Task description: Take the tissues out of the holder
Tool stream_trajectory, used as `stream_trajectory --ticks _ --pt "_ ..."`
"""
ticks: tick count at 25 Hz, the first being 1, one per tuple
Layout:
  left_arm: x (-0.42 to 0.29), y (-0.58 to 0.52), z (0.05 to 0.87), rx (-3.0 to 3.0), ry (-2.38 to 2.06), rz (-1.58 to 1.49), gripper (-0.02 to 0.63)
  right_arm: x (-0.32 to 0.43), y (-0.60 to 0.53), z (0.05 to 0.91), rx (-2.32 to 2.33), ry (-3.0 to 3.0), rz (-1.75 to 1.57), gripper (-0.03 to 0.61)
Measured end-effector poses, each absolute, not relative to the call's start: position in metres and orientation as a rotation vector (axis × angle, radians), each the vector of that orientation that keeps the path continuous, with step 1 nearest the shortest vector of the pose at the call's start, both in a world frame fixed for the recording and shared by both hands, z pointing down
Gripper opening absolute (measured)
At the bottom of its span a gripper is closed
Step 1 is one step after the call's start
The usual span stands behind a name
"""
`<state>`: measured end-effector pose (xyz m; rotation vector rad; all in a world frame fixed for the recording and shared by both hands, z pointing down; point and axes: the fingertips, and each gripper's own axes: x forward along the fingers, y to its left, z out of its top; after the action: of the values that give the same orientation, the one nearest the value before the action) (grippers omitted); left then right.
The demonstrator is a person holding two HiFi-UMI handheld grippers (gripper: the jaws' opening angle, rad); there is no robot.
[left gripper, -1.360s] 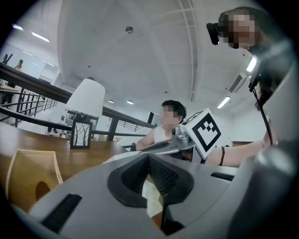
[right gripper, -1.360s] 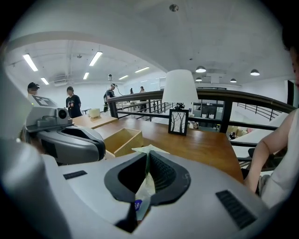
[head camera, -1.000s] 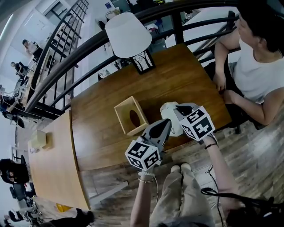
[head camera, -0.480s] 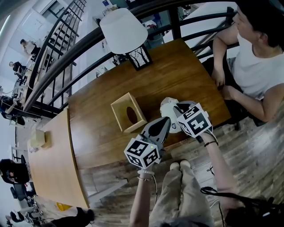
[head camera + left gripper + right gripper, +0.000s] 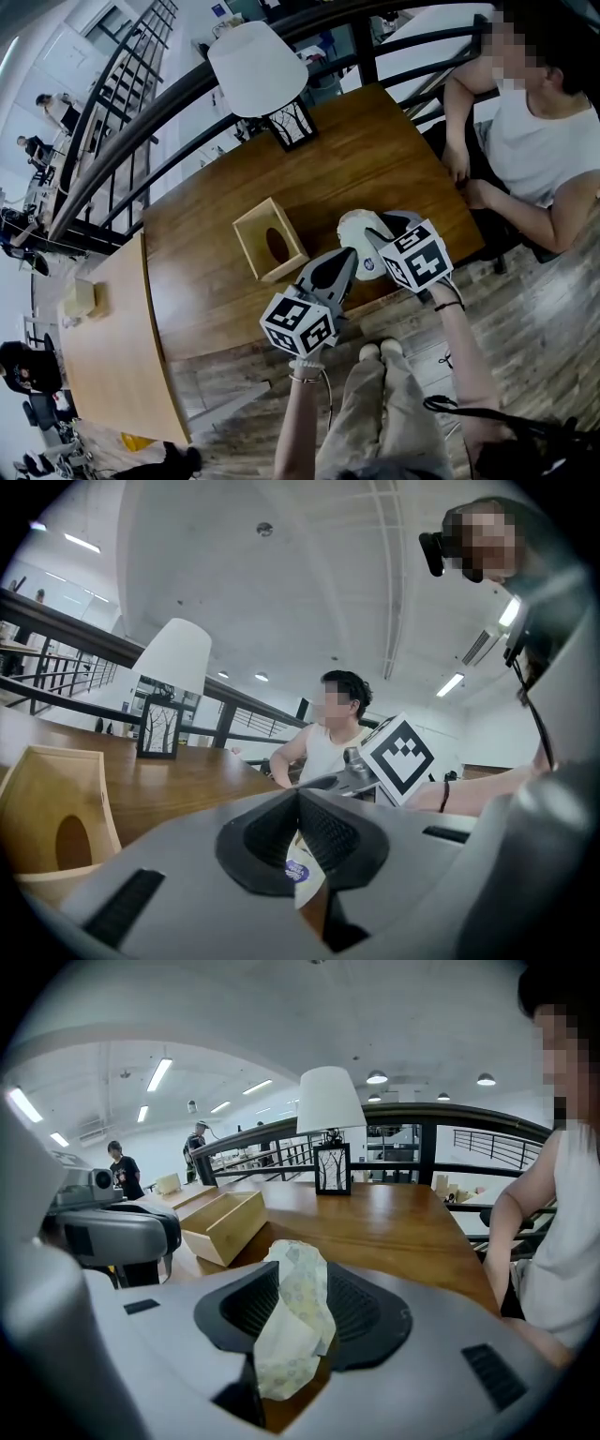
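Note:
The wooden tissue holder (image 5: 272,239) stands on the brown table (image 5: 375,150), with its oval slot facing up. To its right, a white bundle of tissues (image 5: 359,230) lies near the table's front edge, between both grippers. My left gripper (image 5: 349,261) is shut on a white wrapper edge with a purple logo (image 5: 302,874). My right gripper (image 5: 300,1283) has a crumpled, dotted tissue (image 5: 298,1312) standing between its jaws. Those jaws are opening and the pads stand apart from the tissue. The holder (image 5: 223,1225) shows behind it to the left.
A white-shaded lamp (image 5: 258,70) on a black frame base (image 5: 292,122) stands at the table's far side. A seated person (image 5: 534,141) rests a hand at the table's right edge. A lighter table (image 5: 112,347) adjoins on the left. A black railing runs behind.
Both grippers and the tissue bundle have kept their place at the table's front edge, drifting a little. The holder has not moved on the table.

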<state>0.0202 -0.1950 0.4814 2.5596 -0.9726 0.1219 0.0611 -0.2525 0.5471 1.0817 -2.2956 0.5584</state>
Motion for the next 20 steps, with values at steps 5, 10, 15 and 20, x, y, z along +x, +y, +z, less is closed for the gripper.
stream_trajectory --ticks 5,10,15,20 --pt "0.017 -0.193 0.471 2.581 -0.974 0.109 0.008 0.068 -0.248 0.531 1.130 -2.330 0.571 0.143" --pt "0.013 -0.184 0.454 2.597 -0.985 0.093 0.008 0.063 -0.232 0.497 1.179 -2.436 0.654 0.141" --pt "0.003 -0.171 0.430 2.615 -1.010 0.066 0.008 0.048 -0.207 0.464 1.120 -2.528 0.639 0.109" --pt "-0.006 -0.154 0.410 2.649 -1.015 0.083 0.008 0.034 -0.184 0.435 1.091 -2.575 0.536 0.024"
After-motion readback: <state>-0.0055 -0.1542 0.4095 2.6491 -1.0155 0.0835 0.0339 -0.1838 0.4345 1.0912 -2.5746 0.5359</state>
